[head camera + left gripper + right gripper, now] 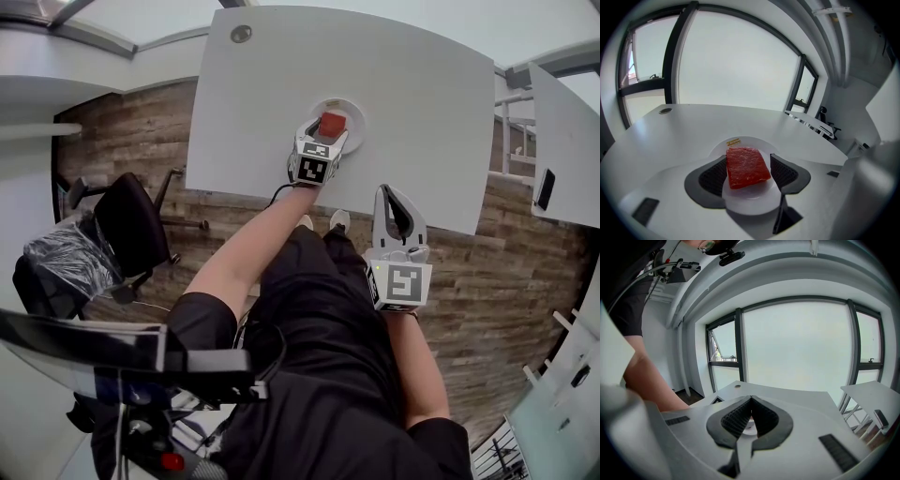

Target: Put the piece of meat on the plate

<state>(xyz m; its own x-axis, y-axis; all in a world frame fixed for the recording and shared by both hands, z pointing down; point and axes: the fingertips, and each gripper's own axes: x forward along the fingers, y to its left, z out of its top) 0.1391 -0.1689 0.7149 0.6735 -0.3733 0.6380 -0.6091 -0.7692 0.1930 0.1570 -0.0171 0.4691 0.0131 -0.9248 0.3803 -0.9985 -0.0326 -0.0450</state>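
A red slab of meat [331, 123] [746, 166] lies flat on a small white round plate [355, 110] [751, 200] near the front edge of the white table [281, 94]. My left gripper [329, 131] [749, 169] reaches over the plate, its jaws open on either side of the meat; there is a gap on the right side and the meat rests on the plate. My right gripper [392, 195] [750, 401] hangs in front of the table edge, off to the right of the plate, shut with nothing in it.
A round cable grommet [242, 34] sits at the table's far left. A black office chair [131, 225] stands on the wooden floor to the left. A second white table [567, 150] with a dark flat object [544, 187] is at the right.
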